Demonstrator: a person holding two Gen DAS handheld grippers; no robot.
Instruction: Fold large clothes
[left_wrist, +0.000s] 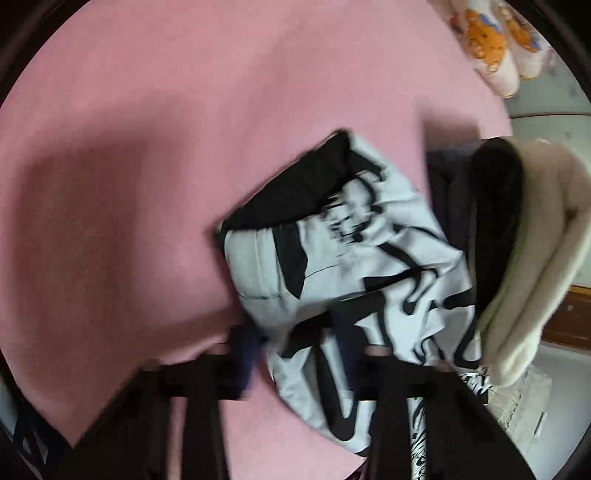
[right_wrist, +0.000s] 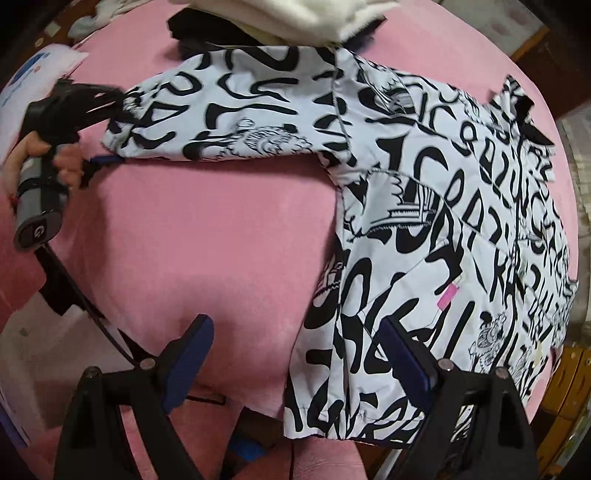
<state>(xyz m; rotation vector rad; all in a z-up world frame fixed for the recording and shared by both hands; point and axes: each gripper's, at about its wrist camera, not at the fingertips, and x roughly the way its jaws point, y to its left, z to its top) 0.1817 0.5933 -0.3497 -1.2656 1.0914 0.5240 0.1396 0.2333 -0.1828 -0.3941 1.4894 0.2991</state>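
Op: Jacket (right_wrist: 424, 206) lies flat on pink bed (right_wrist: 203, 229); my left gripper (right_wrist: 110, 122) pinches its sleeve cuff, right gripper (right_wrist: 295, 354) gapes over the hem.

Aide: Carry the sleeve across flat.

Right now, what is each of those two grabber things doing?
Left gripper: closed on the sleeve cuff of the jacket.
Right gripper: open, holding nothing.
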